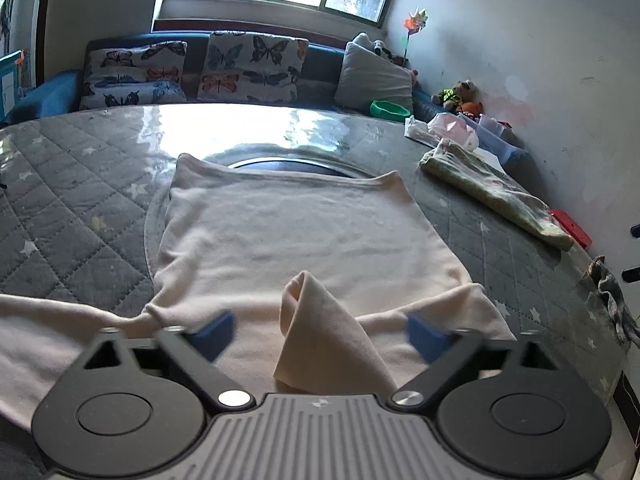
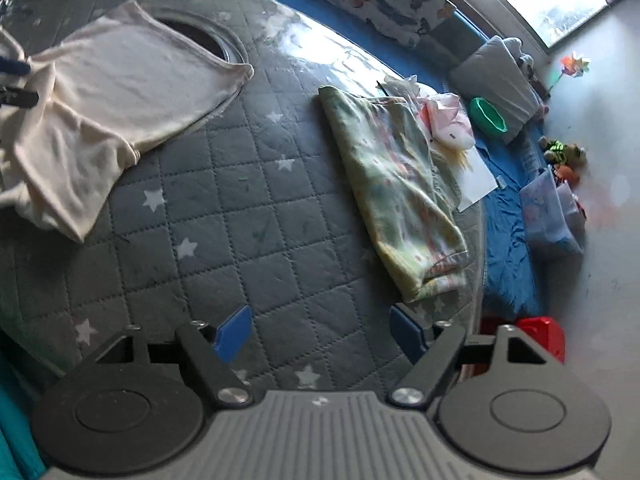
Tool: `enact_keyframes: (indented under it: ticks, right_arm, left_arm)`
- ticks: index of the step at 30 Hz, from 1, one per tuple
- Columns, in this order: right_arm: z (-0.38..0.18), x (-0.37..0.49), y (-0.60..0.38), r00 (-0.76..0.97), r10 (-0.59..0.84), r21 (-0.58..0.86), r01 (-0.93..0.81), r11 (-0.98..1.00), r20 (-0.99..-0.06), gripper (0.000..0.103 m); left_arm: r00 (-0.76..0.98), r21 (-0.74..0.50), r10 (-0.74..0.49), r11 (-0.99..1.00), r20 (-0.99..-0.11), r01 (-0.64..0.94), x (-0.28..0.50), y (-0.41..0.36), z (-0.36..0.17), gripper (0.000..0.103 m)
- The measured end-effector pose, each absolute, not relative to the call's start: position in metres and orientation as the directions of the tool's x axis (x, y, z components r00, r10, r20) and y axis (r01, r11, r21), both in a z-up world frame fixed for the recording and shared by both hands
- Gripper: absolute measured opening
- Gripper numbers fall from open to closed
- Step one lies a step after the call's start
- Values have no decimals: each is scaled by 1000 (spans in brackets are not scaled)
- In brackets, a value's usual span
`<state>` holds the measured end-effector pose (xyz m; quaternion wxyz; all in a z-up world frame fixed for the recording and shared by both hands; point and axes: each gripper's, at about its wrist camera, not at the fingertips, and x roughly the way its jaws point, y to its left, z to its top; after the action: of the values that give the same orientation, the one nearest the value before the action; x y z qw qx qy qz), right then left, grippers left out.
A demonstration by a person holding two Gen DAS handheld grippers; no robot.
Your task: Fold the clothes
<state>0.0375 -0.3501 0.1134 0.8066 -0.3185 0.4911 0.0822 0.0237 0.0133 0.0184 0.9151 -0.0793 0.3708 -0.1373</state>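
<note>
Left wrist view.
- Cream garment (image 1: 296,236): lies spread on the quilted grey table cover (image 1: 72,208), its far edge reaching over a round metal-rimmed opening (image 1: 292,166) in the table. One sleeve trails off to the left; a second piece, probably the other sleeve, stands up in a peaked fold just ahead of the tool body. Judged light, soft and limp knit with no stiffness; it should drape and wrinkle when lifted, and is best pinched at a hem corner, shoulder seam or sleeve end rather than mid-panel.
- Left gripper (image 1: 320,336): low over the near end of the garment, pointing along it toward the window. Blue fingers (image 1: 214,334) spread wide, the raised fold standing between them but not pinched; nothing held.
- Green printed garment (image 1: 496,192): folded, at the right edge of the table, well apart from the cream one.

Right wrist view.
- Right gripper (image 2: 322,334): hovers above bare quilted cover, tilted down, between the two garments. Blue fingers (image 2: 234,334) wide apart, empty.
- Cream garment (image 2: 100,112): upper left, near the left tool's blue tip at the frame edge.
- Green printed garment (image 2: 396,196): its near end lies just beside the right-hand finger; contact cannot be told.
- Red box (image 2: 540,336): beyond the table edge, lower right.
</note>
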Motion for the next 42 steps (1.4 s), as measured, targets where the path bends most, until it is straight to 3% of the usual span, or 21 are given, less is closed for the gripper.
enact_keyframes:
  ticks: [2, 6, 9, 17, 19, 20, 21, 26, 29, 38, 42]
  right_arm:
    - [106, 37, -346, 514, -119, -378, -436, 817, -849, 78]
    - [81, 41, -323, 527, 37, -234, -438, 868, -849, 75]
    - [64, 50, -302, 527, 143, -124, -438, 890, -838, 68]
    - [25, 61, -254, 532, 299, 46, -436, 899, -792, 51]
    - [20, 63, -252, 528, 320, 85, -421, 903, -787, 39]
    - [16, 64, -252, 518, 330, 109, -410, 905, -789, 34]
    - [14, 65, -252, 513, 333, 117, -408, 906, -791, 32]
    - [17, 55, -265, 562, 266, 69, -348, 935, -783, 32]
    - [21, 50, -274, 581, 250, 63, -322, 945, -774, 32]
    - [26, 59, -245, 597, 345, 79, -426, 901, -724, 32]
    - [28, 57, -233, 600, 355, 15, -496, 868, -716, 32]
  left_arm:
    - [682, -264, -322, 945, -657, 192, 21, 15, 19, 70]
    - [655, -288, -336, 940, -677, 184, 14, 20, 21, 36]
    - [658, -268, -311, 948, -686, 169, 9, 23, 23, 24]
    - [660, -238, -274, 960, -700, 146, -3, 30, 31, 25]
    - [672, -233, -267, 962, -691, 142, -1, 30, 34, 40]
    - [679, -229, -262, 963, -686, 140, 0, 30, 36, 57]
    - [687, -218, -252, 966, -682, 138, 2, 28, 37, 63]
    - [672, -215, -268, 963, -690, 163, 16, 19, 30, 67]
    - [656, -233, -289, 957, -697, 174, 23, 14, 21, 65]
    - [644, -230, -292, 956, -707, 181, 14, 10, 20, 19]
    - [654, -216, -284, 959, -701, 184, 4, 18, 28, 12]
